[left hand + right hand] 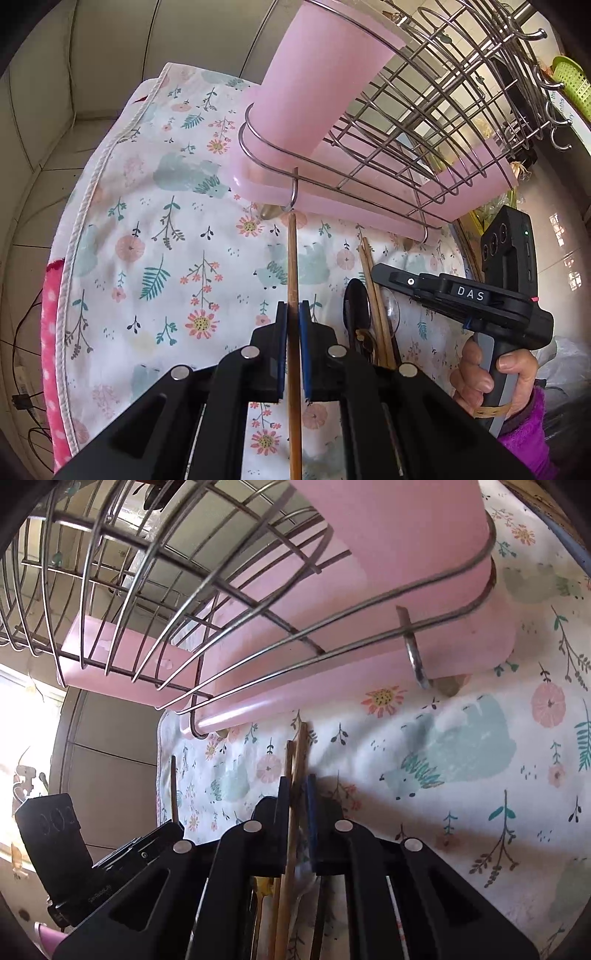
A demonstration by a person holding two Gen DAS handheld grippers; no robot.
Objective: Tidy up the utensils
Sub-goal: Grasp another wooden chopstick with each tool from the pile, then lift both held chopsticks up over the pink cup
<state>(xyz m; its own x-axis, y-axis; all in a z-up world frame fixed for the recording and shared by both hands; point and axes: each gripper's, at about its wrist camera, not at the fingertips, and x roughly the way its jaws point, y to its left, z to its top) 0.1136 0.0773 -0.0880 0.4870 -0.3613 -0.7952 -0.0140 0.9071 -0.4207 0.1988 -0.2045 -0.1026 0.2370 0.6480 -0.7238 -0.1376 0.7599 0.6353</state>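
My left gripper [293, 317] is shut on a single wooden chopstick [292, 258] that points toward the pink utensil cup [314, 92] standing in the wire rack. To its right, a pair of wooden chopsticks [373, 295], a black spoon [356, 306] and a clear spoon [392, 310] lie on the floral cloth. My right gripper [376, 273] reaches over them. In the right wrist view, my right gripper [298, 786] is shut on the pair of chopsticks [295, 757]. The left gripper [168, 829] and its chopstick [173, 786] show at the lower left.
A wire dish rack [424, 129] sits on a pink drip tray [369, 210], with hooks [546, 85] and a green basket [572, 81] behind. The floral cloth [147, 221] ends at a corded edge on the left. A hand in a purple sleeve [491, 373] holds the right gripper.
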